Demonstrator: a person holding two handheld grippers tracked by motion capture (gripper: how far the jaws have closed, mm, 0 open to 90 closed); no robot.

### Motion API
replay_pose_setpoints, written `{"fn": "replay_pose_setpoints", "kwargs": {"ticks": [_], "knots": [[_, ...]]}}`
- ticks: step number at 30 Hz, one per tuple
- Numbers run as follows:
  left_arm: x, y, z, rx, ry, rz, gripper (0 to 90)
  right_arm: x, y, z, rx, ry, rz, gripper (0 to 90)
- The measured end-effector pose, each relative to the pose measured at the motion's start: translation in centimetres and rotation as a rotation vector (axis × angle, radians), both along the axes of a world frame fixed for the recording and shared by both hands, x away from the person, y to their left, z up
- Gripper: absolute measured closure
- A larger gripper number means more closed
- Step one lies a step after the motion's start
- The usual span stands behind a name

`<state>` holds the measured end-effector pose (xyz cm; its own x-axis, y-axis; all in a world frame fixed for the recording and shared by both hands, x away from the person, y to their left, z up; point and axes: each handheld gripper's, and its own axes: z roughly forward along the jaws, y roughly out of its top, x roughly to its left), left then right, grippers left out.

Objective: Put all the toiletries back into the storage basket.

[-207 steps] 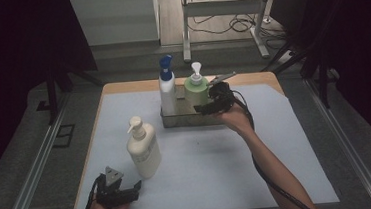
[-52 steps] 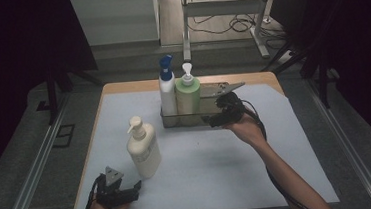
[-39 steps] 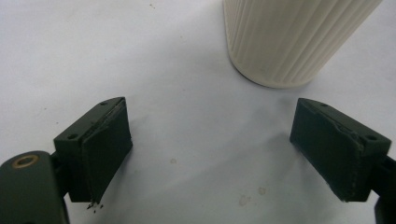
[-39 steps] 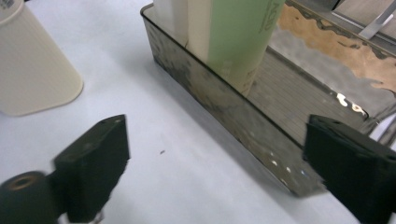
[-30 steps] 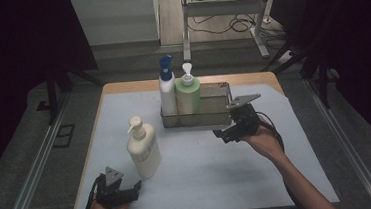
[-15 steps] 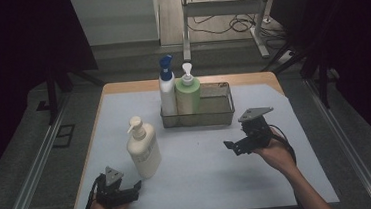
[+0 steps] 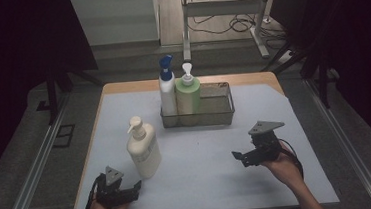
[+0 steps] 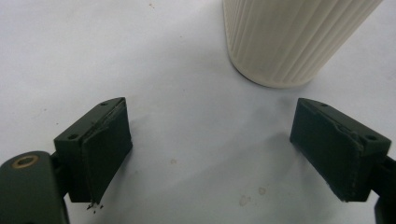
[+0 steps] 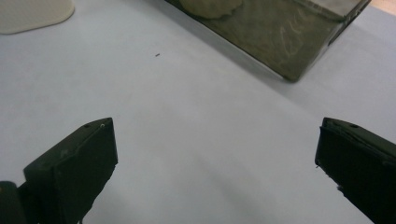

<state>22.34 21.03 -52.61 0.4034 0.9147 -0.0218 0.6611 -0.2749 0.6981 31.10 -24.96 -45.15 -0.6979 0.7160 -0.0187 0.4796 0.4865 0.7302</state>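
Observation:
A wire mesh basket (image 7: 221,112) stands at the back middle of the table. Inside it, at its left end, a white spray bottle with a blue top (image 7: 166,88) and a green pump bottle (image 7: 188,95) stand upright. A cream pump bottle (image 7: 142,149) stands on the mat at the front left; its ribbed base (image 8: 289,37) shows just ahead of my left gripper's jaws. My left gripper (image 7: 134,187) rests open near the front edge, nothing between its jaws. My right gripper (image 7: 239,156) hovers open at the front right, clear of the basket (image 9: 280,32).
A light blue-grey mat (image 7: 203,158) covers the wooden table (image 7: 127,87). Metal rails (image 7: 33,171) run along both sides of the table. A desk frame and cables (image 7: 236,10) lie beyond the far edge.
My right gripper has drawn back from the basket toward the front right, empty. The green pump bottle now stands in the basket beside the spray bottle. My left gripper has stayed put.

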Motion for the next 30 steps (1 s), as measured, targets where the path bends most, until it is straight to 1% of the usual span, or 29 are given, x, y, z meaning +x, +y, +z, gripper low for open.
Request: {"fn": "replay_pose_setpoints", "kwargs": {"ticks": [2, 7, 10, 14, 17, 23, 25, 27, 30], "knots": [[0.0, 0.0, 0.0, -0.002, 0.000, 0.002, 12.1, -0.3, -0.3, -0.5, 0.003, 0.002, -0.006, 0.0], [0.0, 0.0, 0.0, -0.002, 0.003, 0.000, 12.2, -1.1, -0.8, -2.1, -0.016, 0.007, -0.017, 0.0], [0.1, 0.1, 0.1, 0.000, 0.006, -0.004, 12.5, -1.4, -1.0, -2.9, -0.008, 0.017, -0.022, 0.0], [0.1, 0.1, 0.2, -0.001, 0.005, -0.003, 14.0, -1.7, -1.3, -3.8, -0.013, 0.025, -0.027, 0.0], [0.3, 0.2, 0.3, 0.003, 0.006, -0.004, 16.8, -2.0, -1.5, -4.5, -0.012, 0.035, -0.031, 0.0], [0.4, 0.6, 0.8, 0.024, -0.020, 0.014, 22.2, -2.2, -1.8, -5.7, -0.025, 0.048, -0.038, 0.0], [0.5, 0.8, 1.1, 0.025, -0.030, 0.024, 24.9, -2.3, -1.9, -6.1, -0.031, 0.059, -0.044, 0.0], [0.7, 0.9, 1.3, 0.022, -0.039, 0.029, 25.8, -2.2, -1.9, -6.3, -0.037, 0.057, -0.047, 0.0], [1.0, 1.1, 1.6, 0.021, -0.048, 0.037, 29.8, -2.3, -1.8, -6.6, -0.049, 0.061, -0.046, 0.0]]}}
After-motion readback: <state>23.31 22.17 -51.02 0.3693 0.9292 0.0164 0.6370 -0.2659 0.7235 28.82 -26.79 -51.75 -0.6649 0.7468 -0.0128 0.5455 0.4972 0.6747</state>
